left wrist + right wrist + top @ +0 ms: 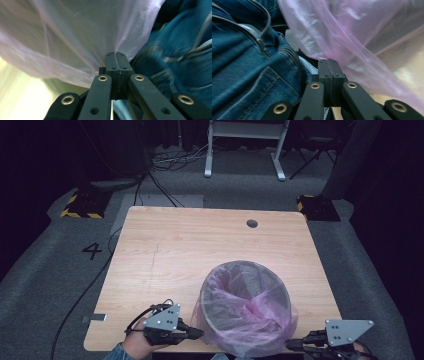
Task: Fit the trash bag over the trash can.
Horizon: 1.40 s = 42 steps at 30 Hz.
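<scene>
From my remote seat, the pale wooden desk (pixel 165 255) spreads wide, its grain running lengthwise and one round cable hole (pixel 252 223) near the far edge. At its near edge stands a round grey bin (pixel 226 312), a plain cylinder, lined with a thin, glossy pink plastic bag (pixel 272 292) that folds over the rim and hangs crinkled down the outside; inside the bin I see only the slack, twisted film. My left tongs (pixel 199 333) sit at the bag's left skirt, clenched on a pinch of the film, which fans upward from the black tips in the left gripper view (pixel 116 53). My right tongs (pixel 290 345) come in at the bag's lower right, jaws pressed together, apparently nipping the film's hem (pixel 329 60). Blue denim (pixel 244 72) shows behind them.
</scene>
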### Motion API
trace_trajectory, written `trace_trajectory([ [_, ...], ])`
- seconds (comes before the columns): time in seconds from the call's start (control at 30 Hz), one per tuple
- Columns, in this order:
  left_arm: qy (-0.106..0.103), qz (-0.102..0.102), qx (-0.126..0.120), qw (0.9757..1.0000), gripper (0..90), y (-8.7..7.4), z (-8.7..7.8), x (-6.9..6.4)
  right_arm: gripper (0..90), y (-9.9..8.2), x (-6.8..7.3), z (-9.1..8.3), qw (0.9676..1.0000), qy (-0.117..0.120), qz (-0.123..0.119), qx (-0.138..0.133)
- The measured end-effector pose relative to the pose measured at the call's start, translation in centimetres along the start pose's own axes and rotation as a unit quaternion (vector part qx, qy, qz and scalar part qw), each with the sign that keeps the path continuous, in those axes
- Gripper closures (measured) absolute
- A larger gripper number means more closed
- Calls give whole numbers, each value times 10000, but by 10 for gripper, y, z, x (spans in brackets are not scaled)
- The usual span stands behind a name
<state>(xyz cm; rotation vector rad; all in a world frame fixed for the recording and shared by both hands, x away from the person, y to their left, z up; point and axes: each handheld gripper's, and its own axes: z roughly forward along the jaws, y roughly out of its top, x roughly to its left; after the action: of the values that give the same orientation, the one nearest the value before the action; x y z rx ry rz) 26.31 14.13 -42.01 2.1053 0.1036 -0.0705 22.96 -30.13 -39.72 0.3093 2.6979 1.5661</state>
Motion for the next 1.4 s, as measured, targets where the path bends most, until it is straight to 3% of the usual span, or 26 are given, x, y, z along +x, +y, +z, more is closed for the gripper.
trace_trajectory([
  [0.07, -22, -145, 39, 9999, 900, -5, 5, 5, 900, -5, -5, 6, 10000, -12, 77, 28],
  [0.23, 202, -447, 200, 9986, 900, -21, 9, 15, 900, -21, -17, 23, 9991, -151, 263, 302],
  [0.33, 431, -696, 414, 9958, 900, -32, 10, 21, 900, -30, -20, 27, 9977, -372, 329, 463],
  [0.43, 660, -1004, 539, 9913, 900, -43, 11, 27, 900, -40, -22, 31, 9958, -537, 445, 598],
  [0.5, 752, -1235, 483, 9883, 900, -48, 8, 29, 893, -45, -23, 31, 9948, -603, 509, 641],
  [0.53, 756, -1326, 394, 9875, 899, -49, 6, 28, 824, -47, -22, 29, 9949, -610, 512, 615],
  [0.57, 783, -1302, 287, 9880, 896, -49, 2, 26, 727, -48, -21, 26, 9948, -641, 541, 585],
  [0.6, 786, -1295, 132, 9884, 804, -49, -1, 24, 653, -47, -21, 22, 9951, -585, 582, 538],
  [0.63, 704, -1347, -17, 9884, 673, -47, -5, 22, 609, -45, -19, 17, 9958, -586, 547, 438],
  [0.7, 631, -1273, -249, 9895, 535, -43, -12, 16, 541, -39, -14, 4, 9969, -665, 396, 152],
  [0.77, 662, -1147, -370, 9905, 434, -38, -16, 9, 490, -32, -12, -11, 9959, -828, 346, -94],
  [0.87, 737, -992, -589, 9906, 352, -28, -18, 2, 380, -22, -15, -29, 9911, -1195, 300, -508],
  [1.0, 848, -1012, -641, 9892, 307, -18, -10, 9, 255, -10, -30, -32, 9846, -1617, 223, -623],
  [1.1, 819, -1094, -518, 9893, 296, -15, 1, 17, 221, -2, -49, -22, 9867, -1422, 400, -684],
  [1.2, 760, -1046, -405, 9908, 347, -12, 8, 20, 295, 3, -62, -6, 9921, -1099, 355, -483],
  [1.3, 817, -1088, -320, 9902, 579, -11, 10, 24, 547, 2, -71, 9, 9955, -905, 242, -106],
  [1.37, 891, -1178, -336, 9885, 757, -12, 9, 28, 794, 1, -74, 15, 9959, -869, 240, 56],
  [1.4, 946, -1186, -342, 9878, 820, -12, 8, 28, 872, 1, -74, 17, 9956, -895, 257, 101],
])
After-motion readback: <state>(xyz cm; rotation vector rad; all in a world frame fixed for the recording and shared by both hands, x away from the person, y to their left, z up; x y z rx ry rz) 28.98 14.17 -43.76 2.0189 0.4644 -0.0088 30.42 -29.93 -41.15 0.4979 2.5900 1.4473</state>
